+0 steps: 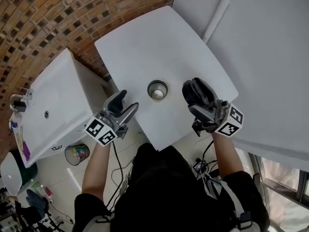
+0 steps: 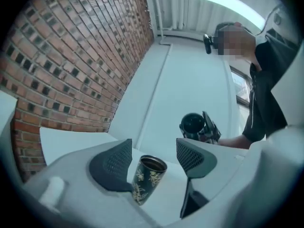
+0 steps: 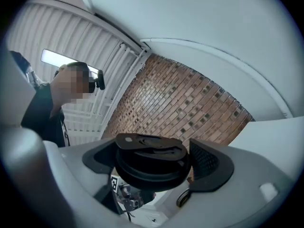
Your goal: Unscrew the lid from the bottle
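Black short-sleeved shirt (image 1: 164, 178); left gripper (image 1: 128, 101) and right gripper (image 1: 194, 88) grey, black mesh-textured jaws, black-and-white marker cubes (image 1: 100, 131).

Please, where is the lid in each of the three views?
Head view: the lid sits right of centre, at the tip of the right tool, dark against its pads.
Left gripper view: lid small, right of centre, beyond the bottle.
Right gripper view: lid large, low centre, between the jaws.
Shared landmark: the brick wall.
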The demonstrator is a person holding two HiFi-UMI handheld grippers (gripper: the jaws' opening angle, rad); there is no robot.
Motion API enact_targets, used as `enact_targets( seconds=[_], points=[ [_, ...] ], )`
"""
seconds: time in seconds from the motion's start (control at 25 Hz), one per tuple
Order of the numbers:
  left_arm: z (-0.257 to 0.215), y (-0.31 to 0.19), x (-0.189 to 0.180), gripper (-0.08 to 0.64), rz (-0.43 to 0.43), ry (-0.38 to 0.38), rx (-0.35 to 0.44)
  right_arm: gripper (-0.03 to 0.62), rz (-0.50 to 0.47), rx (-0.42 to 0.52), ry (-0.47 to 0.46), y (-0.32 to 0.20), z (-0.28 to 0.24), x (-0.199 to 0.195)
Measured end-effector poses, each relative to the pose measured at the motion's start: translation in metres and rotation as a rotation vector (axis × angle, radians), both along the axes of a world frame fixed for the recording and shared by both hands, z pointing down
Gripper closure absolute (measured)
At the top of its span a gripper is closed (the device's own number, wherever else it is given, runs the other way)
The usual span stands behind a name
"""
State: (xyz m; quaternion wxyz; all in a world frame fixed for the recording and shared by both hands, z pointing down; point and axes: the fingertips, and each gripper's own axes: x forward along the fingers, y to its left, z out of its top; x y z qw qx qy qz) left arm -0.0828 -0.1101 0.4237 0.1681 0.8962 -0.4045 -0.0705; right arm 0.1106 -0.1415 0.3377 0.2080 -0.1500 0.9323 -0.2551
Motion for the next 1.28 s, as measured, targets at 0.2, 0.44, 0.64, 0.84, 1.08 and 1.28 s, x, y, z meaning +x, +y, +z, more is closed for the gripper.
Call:
enact_targets(
  seconds=[0.2, 0.44, 0.64, 0.84, 1.08, 1.28],
  points=[
    [-0.032, 0.044, -0.022, 0.259, -0.028, 0.155, -0.006, 0.138, 0.126, -0.02, -0.013, 0.042, -0.01, 0.021],
    [-0.068, 0.074, -0.048, 0.261, 0.06, 0.095, 0.081, 0.138, 0.283, -0.015, -0.033, 0.091, -0.025, 0.01],
    [-0.092, 0.111, -0.062, 0.261, 0.165, 0.087, 0.117, 0.138, 0.341, 0.02, -0.025, 0.148, -0.042, -0.025],
    [-0.106, 0.123, -0.081, 0.262, 0.163, 0.097, 0.137, 0.138, 0.409, 0.025, -0.074, 0.181, -0.052, -0.032],
    [-0.115, 0.137, -0.084, 0.27, 0.144, 0.119, 0.129, 0.138, 0.416, 0.026, -0.112, 0.208, -0.058, -0.013],
    [-0.15, 0.154, -0.062, 0.27, 0.106, 0.114, 0.188, 0.138, 0.367, 0.038, -0.137, 0.226, -0.079, 0.015]
  ],
)
